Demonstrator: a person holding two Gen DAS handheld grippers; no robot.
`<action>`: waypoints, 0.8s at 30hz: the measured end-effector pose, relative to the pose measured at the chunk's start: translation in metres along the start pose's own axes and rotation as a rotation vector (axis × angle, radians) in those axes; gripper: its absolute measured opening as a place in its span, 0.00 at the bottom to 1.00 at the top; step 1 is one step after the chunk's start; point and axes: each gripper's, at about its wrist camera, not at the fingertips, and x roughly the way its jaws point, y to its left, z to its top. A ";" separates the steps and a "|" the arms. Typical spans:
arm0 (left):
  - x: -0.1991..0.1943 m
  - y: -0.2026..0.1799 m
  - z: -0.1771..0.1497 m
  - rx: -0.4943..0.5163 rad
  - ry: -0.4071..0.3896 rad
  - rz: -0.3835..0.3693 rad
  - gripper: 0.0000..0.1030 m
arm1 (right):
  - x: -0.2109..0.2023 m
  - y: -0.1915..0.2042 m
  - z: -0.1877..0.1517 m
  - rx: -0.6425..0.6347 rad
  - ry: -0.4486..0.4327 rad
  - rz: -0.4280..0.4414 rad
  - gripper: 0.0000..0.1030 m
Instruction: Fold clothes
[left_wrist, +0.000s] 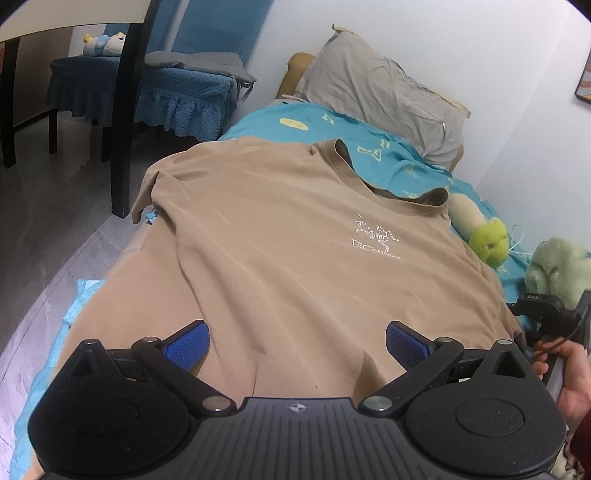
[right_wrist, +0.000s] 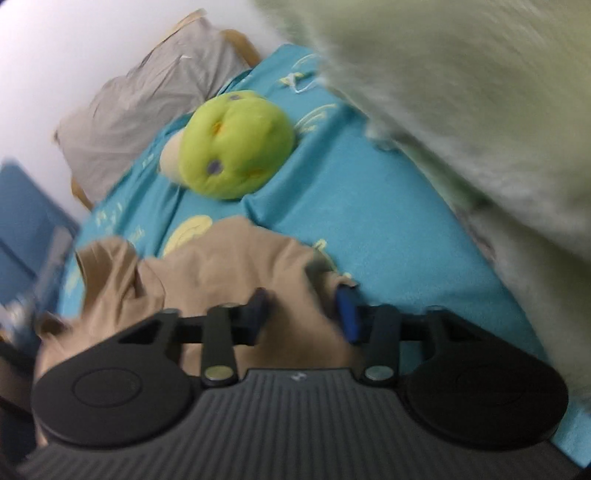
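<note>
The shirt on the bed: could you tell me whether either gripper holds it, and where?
Neither: the left gripper and right gripper are open over the shirt.

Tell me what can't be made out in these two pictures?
- Tan T-shirt: hem hidden by the left gripper in the left wrist view.
- Chest print: lettering too small to read.
- Right gripper: motion blur in the right wrist view; whether its jaws pinch the shirt is unclear.
- Pale green plush: cut off by the frame edge.
</note>
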 end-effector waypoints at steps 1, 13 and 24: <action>0.000 0.000 0.000 -0.001 0.000 -0.001 1.00 | -0.003 0.006 -0.001 -0.021 -0.008 0.009 0.17; -0.009 0.002 0.004 0.012 -0.041 0.000 0.99 | -0.061 0.002 0.012 0.111 -0.099 -0.030 0.53; -0.024 -0.001 0.003 0.026 -0.049 -0.020 0.99 | -0.089 -0.033 -0.045 0.654 -0.017 0.126 0.85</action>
